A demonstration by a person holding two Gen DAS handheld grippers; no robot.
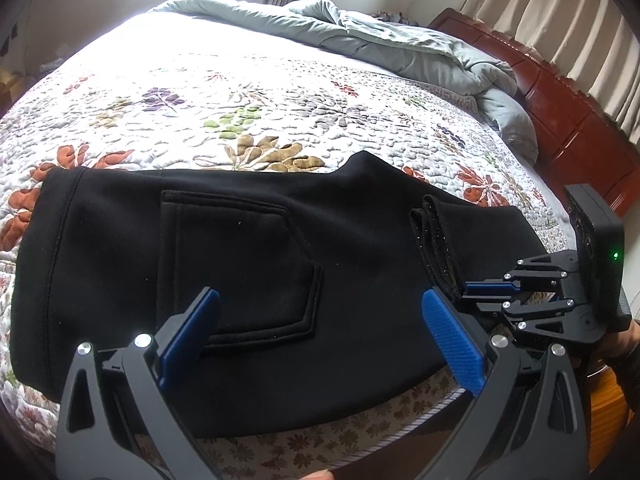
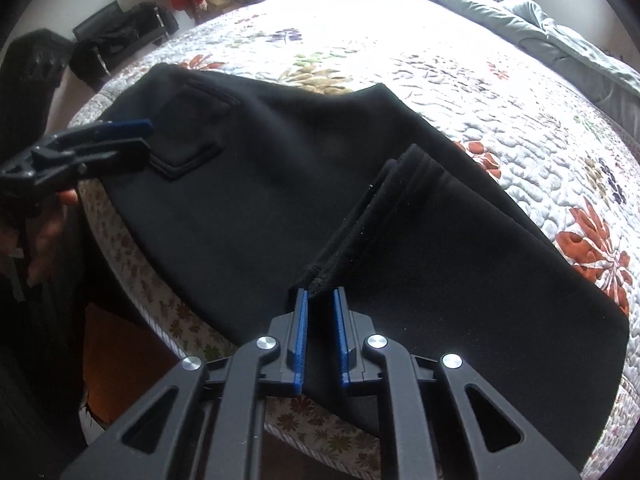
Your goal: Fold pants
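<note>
Black pants (image 1: 240,240) lie folded across the near edge of the bed, back pocket (image 1: 240,264) facing up. The leg cuffs (image 1: 436,232) are laid back over the pants at the right. My left gripper (image 1: 320,294) hovers open just above the pocket area with nothing between its blue pads; in the right wrist view the left gripper (image 2: 146,136) shows side-on at the left. My right gripper (image 2: 322,300) has its pads close together, pinching the near corner of the stacked cuffs (image 2: 376,208). The right gripper (image 1: 468,288) also shows at the cuffs' near end in the left wrist view.
The floral quilt (image 1: 240,92) covers the bed, with a bunched grey duvet (image 1: 400,48) at the far side and a red wooden headboard (image 1: 560,120) at the right. Dark bags (image 2: 120,36) stand on the floor beyond the bed. A hand (image 2: 48,232) holds the left gripper.
</note>
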